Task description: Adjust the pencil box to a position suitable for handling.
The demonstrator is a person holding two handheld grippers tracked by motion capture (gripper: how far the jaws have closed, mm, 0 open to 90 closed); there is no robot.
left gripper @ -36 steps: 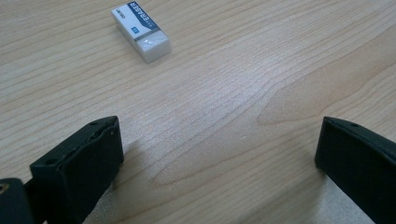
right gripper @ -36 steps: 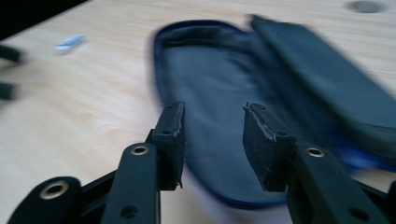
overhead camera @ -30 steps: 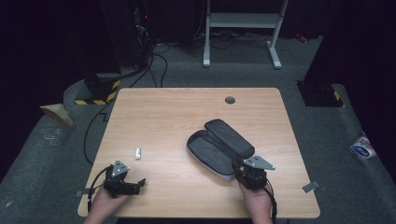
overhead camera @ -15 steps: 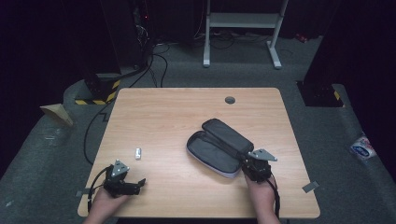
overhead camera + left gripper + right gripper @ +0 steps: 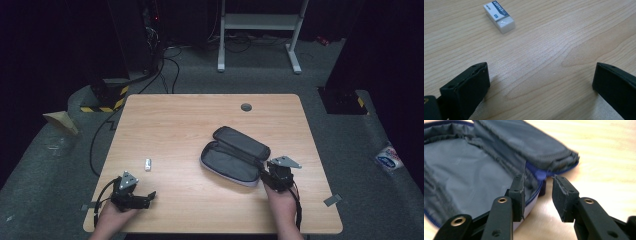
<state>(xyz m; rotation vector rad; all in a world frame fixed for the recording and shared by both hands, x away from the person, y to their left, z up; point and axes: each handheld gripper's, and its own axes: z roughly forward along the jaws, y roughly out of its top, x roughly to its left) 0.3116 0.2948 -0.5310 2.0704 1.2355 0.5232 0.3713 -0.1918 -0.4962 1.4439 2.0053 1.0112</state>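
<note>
I have the right gripper [image 5: 270, 172] at the near end of the open grey fabric pencil case with blue zip edging [image 5: 235, 155], which lies right of centre on the light wooden table [image 5: 200, 115]. Its jaws have just been opening and now straddle the case's rim without pressing on it. My left gripper [image 5: 541, 85] rests wide apart over bare wood, near a small white eraser [image 5: 499, 17].
</note>
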